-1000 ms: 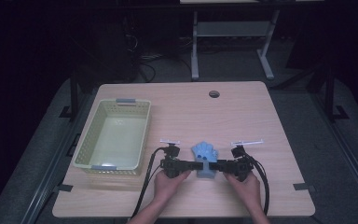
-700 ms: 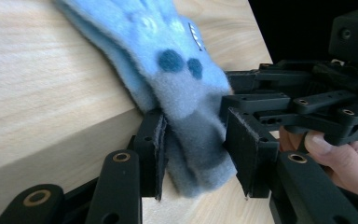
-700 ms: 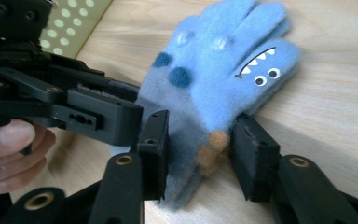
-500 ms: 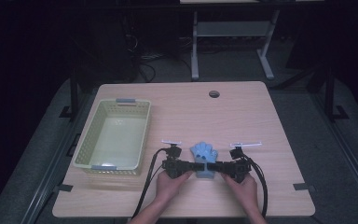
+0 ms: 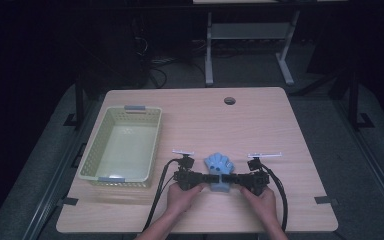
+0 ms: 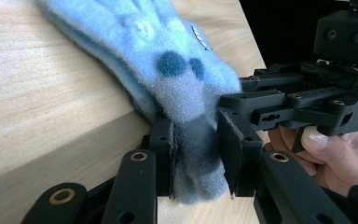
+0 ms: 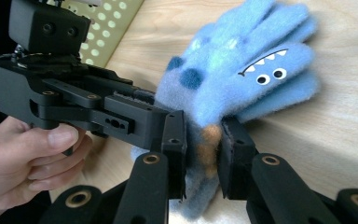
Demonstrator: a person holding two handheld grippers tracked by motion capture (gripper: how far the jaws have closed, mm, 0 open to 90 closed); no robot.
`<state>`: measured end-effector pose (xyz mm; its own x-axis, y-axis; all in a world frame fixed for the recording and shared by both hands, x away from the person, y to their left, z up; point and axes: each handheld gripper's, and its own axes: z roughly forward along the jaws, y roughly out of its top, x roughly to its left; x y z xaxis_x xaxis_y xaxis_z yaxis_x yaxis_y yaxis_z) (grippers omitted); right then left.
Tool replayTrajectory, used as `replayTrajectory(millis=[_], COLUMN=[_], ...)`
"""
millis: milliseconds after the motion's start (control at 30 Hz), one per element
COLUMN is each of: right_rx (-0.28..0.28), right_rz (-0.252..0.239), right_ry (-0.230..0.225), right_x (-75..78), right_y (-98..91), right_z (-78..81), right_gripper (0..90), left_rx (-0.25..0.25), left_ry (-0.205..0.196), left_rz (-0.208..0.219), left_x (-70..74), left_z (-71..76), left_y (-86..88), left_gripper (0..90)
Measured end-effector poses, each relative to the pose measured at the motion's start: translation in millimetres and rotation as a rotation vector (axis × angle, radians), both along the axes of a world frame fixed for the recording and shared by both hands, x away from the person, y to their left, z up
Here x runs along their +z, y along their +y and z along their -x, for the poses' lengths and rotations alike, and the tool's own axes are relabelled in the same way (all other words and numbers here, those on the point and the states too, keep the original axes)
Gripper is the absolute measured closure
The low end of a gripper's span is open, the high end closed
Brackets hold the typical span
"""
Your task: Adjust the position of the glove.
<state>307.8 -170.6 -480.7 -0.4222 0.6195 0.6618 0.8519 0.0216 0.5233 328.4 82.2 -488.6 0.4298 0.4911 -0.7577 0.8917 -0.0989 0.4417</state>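
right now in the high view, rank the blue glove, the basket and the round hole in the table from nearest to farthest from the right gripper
1. Blue glove: clamped in the right gripper, just to its left; the jaws have just been closing on it.
2. Basket: farther off, at the table's left side.
3. Round hole: farthest, near the far edge. The basket and hole are fairly close to call.

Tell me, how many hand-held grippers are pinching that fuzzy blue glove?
2: the left hand-held gripper clamps the blue glove at its cuff, and the right hand-held gripper clamps the cuff from the opposite side.
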Motion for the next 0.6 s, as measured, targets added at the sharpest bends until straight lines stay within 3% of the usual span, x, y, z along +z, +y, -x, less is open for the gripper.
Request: replayTrajectory(millis=[400,600], right_rx=[0.008,0.003], right_rz=[-0.049,-0.073], right_ry=[-0.003,-0.022], right_x=[6.8,13.4], right_y=[-1.8,-3.2], right_z=[3.3,5.1], right_gripper=[75.9,76.0], left_rx=[-0.011,-0.023], left_ry=[-0.018,-0.036], left_rz=[0.057,0.065], left_x=[7.3,14.8], left_z=[2.1,1.8], left_y=[3.9,5.3], left_gripper=[70.7,70.7])
